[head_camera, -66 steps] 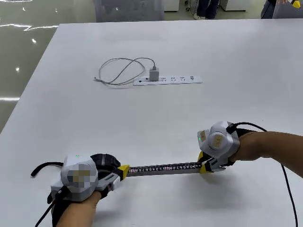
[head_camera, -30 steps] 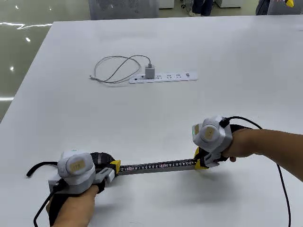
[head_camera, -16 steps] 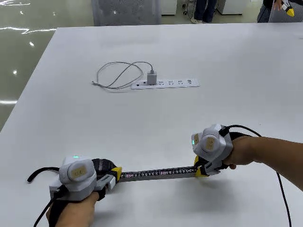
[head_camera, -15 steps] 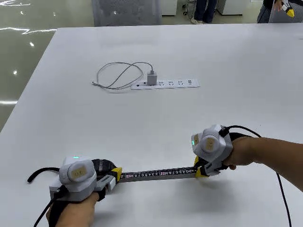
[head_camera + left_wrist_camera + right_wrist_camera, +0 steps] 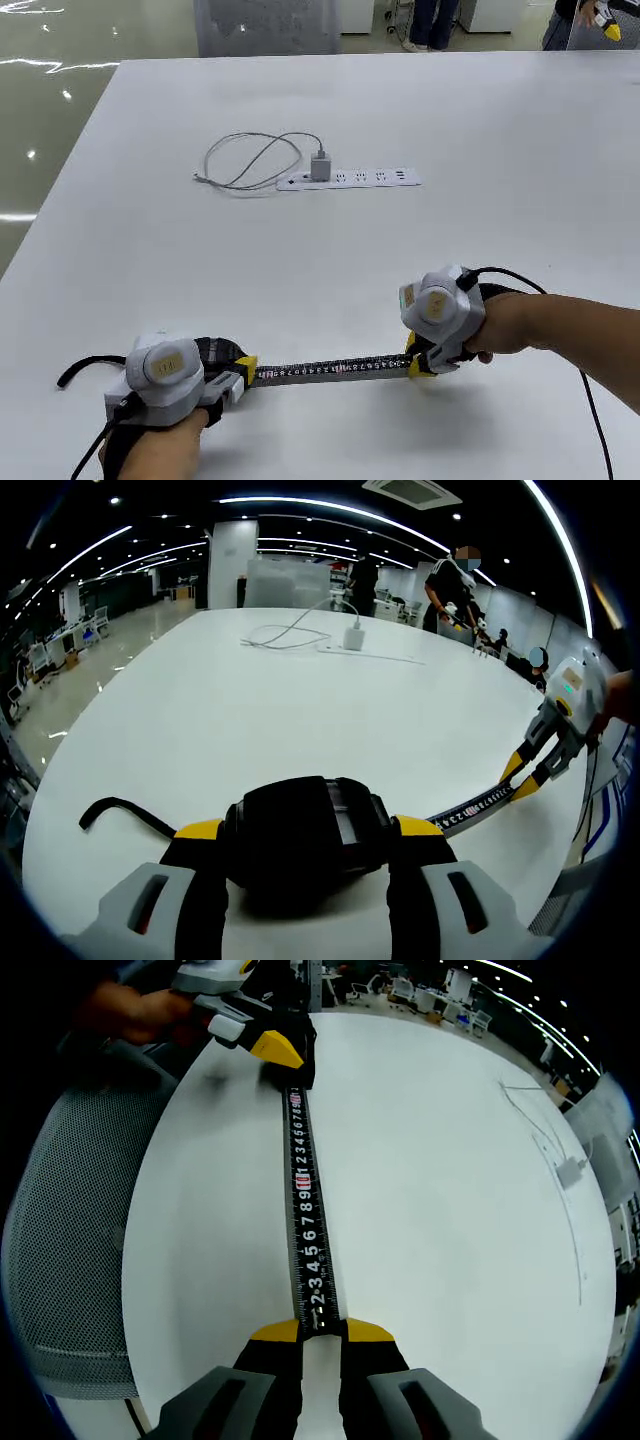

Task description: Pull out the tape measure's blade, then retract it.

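Observation:
The black tape measure case [image 5: 305, 830] sits clamped between the yellow-tipped jaws of my left gripper [image 5: 238, 368] near the table's front left; a black wrist strap [image 5: 120, 808] trails from it. Its blade [image 5: 330, 369] stretches right along the table to my right gripper [image 5: 418, 363], which is shut on the blade's end. In the right gripper view the numbered blade [image 5: 305, 1215] runs from my right gripper [image 5: 320, 1332] up to the case [image 5: 290, 1020] held by the left gripper. In the left gripper view the blade [image 5: 478, 806] leads to the right gripper [image 5: 528, 776].
A white power strip [image 5: 350, 179] with a plugged-in charger [image 5: 320, 165] and a looped grey cable [image 5: 250, 160] lies at the table's middle back. The white table [image 5: 500, 150] spreads wide around it. A grey mesh chair [image 5: 70, 1230] stands beside the table edge. People stand beyond the far end.
The extended length of blade between the grippers has shortened a little; my right gripper has moved slightly left toward the case. The left gripper holds steady.

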### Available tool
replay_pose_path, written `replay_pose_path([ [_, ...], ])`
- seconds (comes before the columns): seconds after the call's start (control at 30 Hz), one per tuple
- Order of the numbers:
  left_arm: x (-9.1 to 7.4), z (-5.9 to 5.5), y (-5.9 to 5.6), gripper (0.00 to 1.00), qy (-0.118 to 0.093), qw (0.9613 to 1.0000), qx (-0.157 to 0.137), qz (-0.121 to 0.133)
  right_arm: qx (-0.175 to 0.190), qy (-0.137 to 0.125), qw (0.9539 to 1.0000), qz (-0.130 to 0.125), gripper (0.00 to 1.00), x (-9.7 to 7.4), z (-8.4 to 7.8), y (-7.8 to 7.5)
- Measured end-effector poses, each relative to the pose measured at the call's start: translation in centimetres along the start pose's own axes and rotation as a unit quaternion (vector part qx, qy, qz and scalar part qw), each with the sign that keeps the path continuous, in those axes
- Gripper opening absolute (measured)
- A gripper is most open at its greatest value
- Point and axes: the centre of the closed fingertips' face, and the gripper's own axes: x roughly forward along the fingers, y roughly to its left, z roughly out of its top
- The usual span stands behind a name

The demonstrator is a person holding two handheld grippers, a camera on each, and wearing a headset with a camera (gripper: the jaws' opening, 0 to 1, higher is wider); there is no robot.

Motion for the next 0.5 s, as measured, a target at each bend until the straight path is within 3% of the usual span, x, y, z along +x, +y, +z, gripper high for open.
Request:
replay_pose_path([
  [0.5, 0.00, -0.07, -0.03, 0.61, 0.003, 1.0000, 0.005, 0.000, 0.005, 0.005, 1.0000, -0.001, 0.09, 0.27, 0.45, 0.09],
])
